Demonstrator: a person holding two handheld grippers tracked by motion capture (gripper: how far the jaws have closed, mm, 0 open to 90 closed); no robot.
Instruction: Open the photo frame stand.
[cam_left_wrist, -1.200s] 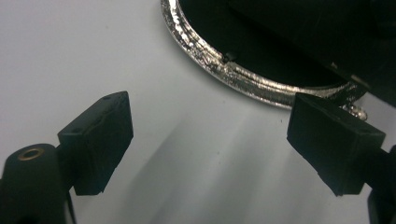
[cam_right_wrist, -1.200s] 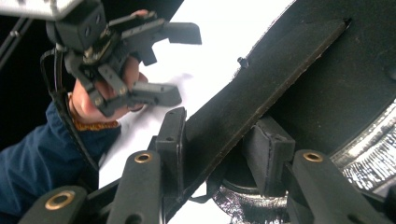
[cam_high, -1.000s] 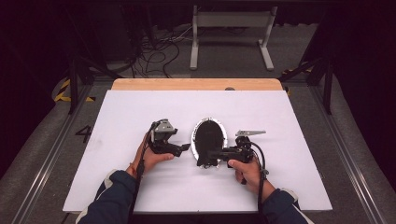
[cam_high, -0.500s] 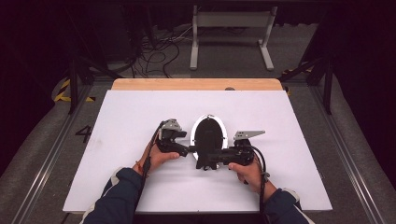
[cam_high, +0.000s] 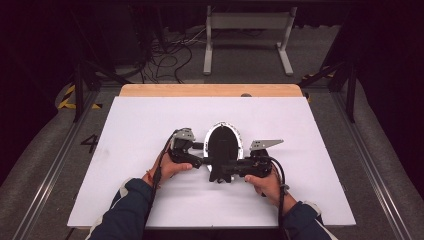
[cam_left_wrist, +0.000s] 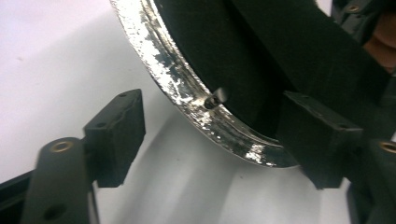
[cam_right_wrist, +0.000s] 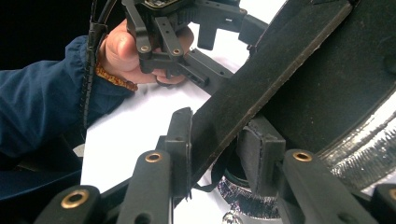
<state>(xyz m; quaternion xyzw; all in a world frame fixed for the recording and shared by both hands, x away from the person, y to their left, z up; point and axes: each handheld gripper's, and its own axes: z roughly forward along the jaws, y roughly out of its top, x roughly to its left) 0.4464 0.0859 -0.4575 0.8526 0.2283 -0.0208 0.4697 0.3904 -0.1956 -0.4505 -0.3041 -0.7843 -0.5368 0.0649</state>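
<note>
The table has a white top with a pale wooden strip along its far edge. The oval object is black inside, rimmed in worn, flaking silver. Both grippers, left and right, are black with grey plates. The sleeves are navy blue.

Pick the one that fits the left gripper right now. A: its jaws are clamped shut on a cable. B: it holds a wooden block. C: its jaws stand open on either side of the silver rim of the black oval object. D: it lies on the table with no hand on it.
C: in the left gripper view the left gripper has its jaws apart, with the worn silver rim between them.
</note>
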